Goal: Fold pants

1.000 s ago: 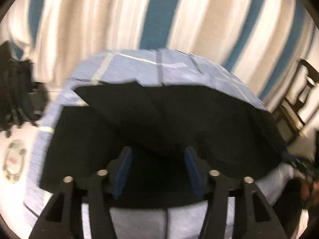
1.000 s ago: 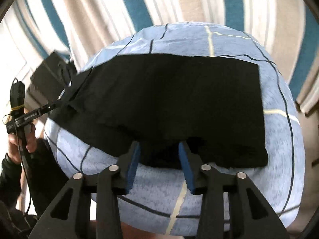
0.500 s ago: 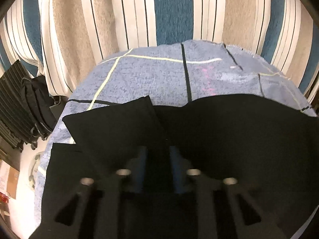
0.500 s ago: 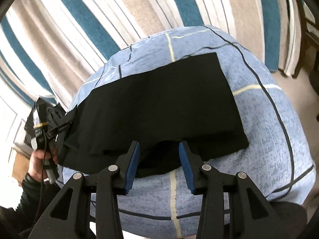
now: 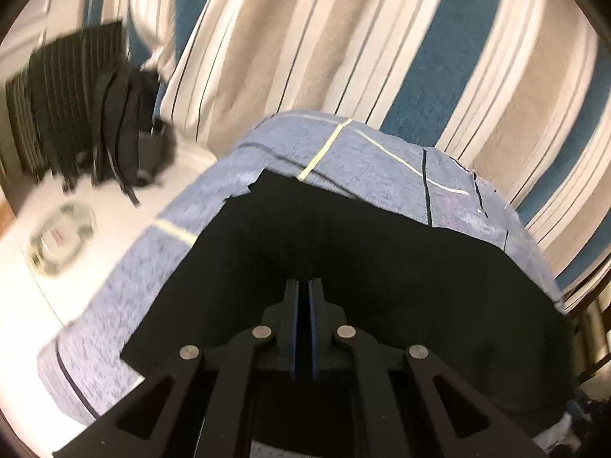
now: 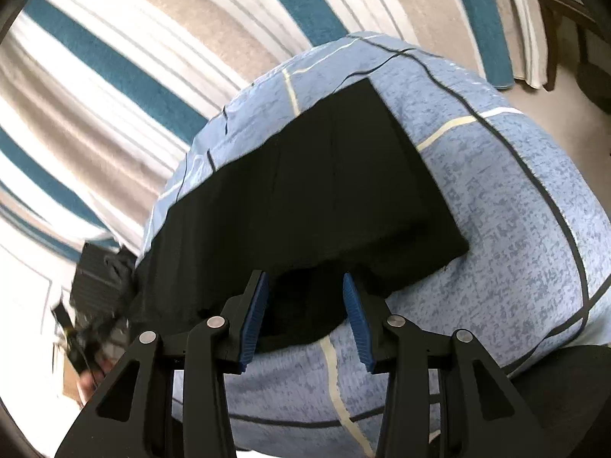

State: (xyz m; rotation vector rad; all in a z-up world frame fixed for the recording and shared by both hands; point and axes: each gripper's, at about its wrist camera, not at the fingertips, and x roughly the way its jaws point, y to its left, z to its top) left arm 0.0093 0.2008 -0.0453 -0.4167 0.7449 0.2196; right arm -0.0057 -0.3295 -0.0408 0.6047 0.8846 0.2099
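Observation:
The black pants (image 5: pixel 382 267) lie spread on a light blue checked cloth (image 5: pixel 343 152). My left gripper (image 5: pixel 305 284) sits low over the pants' near part with its blue pads pressed together. Only a thin dark slit shows between them, with black fabric in it. In the right wrist view the pants (image 6: pixel 305 191) run from the left edge to a square end on the right. My right gripper (image 6: pixel 305 280) has its jaws opening. A bulge of the pants' near hem lies between the pads, untouched. The left gripper (image 6: pixel 76 339) shows blurred at the far left.
The blue cloth (image 6: pixel 515 210) covers a rounded surface that drops off at its edges. Behind it lies a blue, beige and white striped fabric (image 5: pixel 343 38). A black bag (image 5: pixel 114 122) and a round glass scale (image 5: pixel 63 238) lie to the left. A dark chair (image 6: pixel 565 19) stands far right.
The left gripper went from wide open to shut over the pants and swung sideways. The right gripper rolled, and its jaws stand a little wider than before.

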